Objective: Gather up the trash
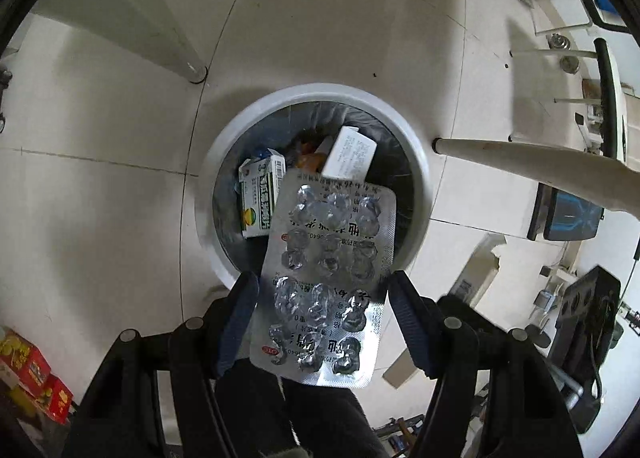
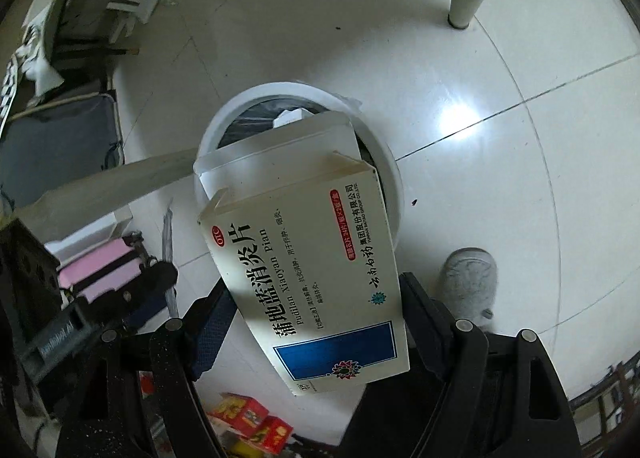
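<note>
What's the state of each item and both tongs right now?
Left tongs: shut on blister pack.
Blister pack: emptied, pockets crushed, held over the bin.
Right tongs: shut on medicine box.
Medicine box: end flap open, held tilted above the bin.
Trash bin: open top, dark liner, partly filled.
Green-and-white carton: in the bin, top torn open.
White box: in the bin, lying tilted.

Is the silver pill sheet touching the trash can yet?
Apart. The left wrist view shows the pill sheet held in the left tool above the trash can, not resting on it.
</note>
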